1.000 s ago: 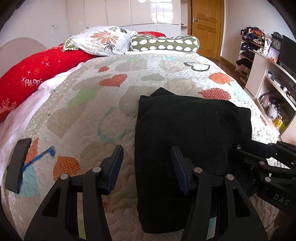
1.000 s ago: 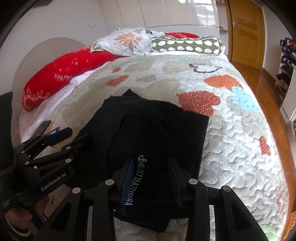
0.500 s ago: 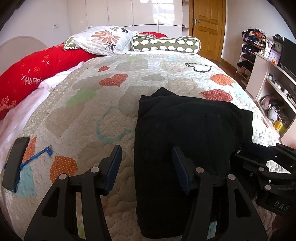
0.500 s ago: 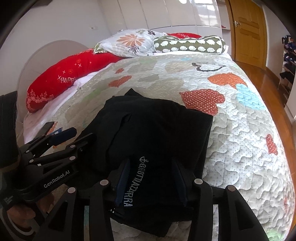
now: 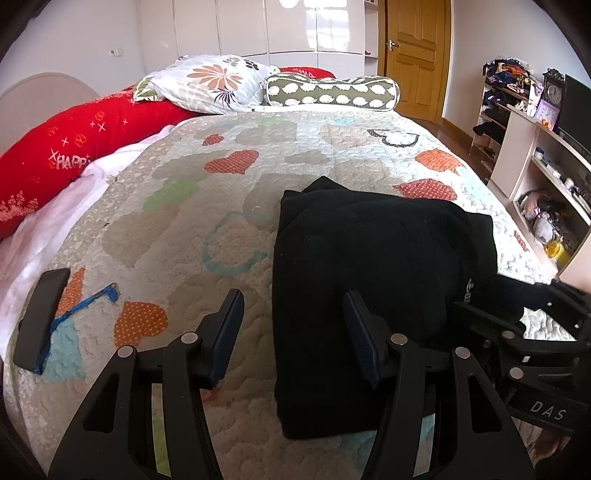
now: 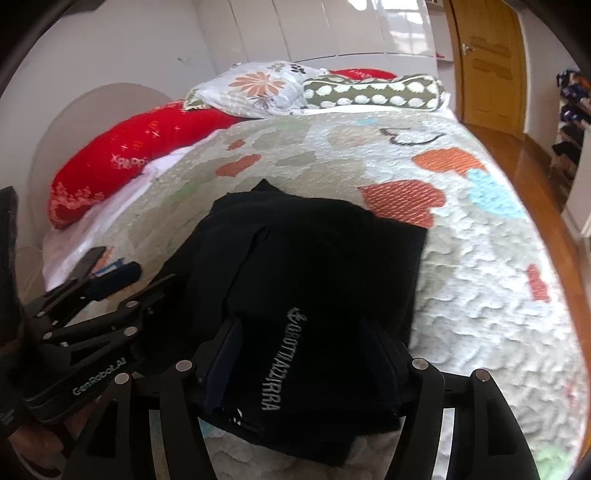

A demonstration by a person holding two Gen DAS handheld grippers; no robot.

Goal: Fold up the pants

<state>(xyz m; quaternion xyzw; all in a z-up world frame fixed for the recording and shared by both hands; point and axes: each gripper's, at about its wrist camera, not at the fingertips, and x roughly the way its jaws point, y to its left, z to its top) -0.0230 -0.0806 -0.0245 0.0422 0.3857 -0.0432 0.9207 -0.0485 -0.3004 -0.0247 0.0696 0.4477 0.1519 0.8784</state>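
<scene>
A bedroom with white closet doors (image 5: 280, 29) and a wooden door (image 5: 417, 55) at the far end holds a bed covered by a quilt (image 5: 177, 229) patterned with hearts.

The left gripper (image 5: 293, 332) hangs low over the near end of the quilt with its fingers spread wide and nothing between them; one finger is over bare quilt, the other over the left edge of the pants (image 5: 369, 280). The right gripper (image 6: 306, 362) sits over the near end of the same pants (image 6: 314, 266), its fingers apart on either side of a raised fold of fabric that carries white lettering; whether the pads actually press the cloth cannot be told, since the view is blurred and the right-hand finger merges with the dark fabric. In the left wrist view the right gripper (image 5: 517, 332) shows at the far right, against the pants' right edge; in the right wrist view the left gripper (image 6: 96, 317) shows at the lower left, beside the pants.

The black pants lie folded into a thick rectangle on the near, right-of-middle part of the quilt, with a layered corner poking out at the far end.

A dark phone (image 5: 40, 317) lies near the quilt's left edge, with a blue cord (image 5: 85, 306) just beside it. Farther off, a long red pillow (image 5: 74, 136) runs along the left side, and a floral pillow (image 5: 214, 81) and a green bolster (image 5: 332, 92) sit at the head. Shelves (image 5: 532, 155) with clutter line the right wall.
</scene>
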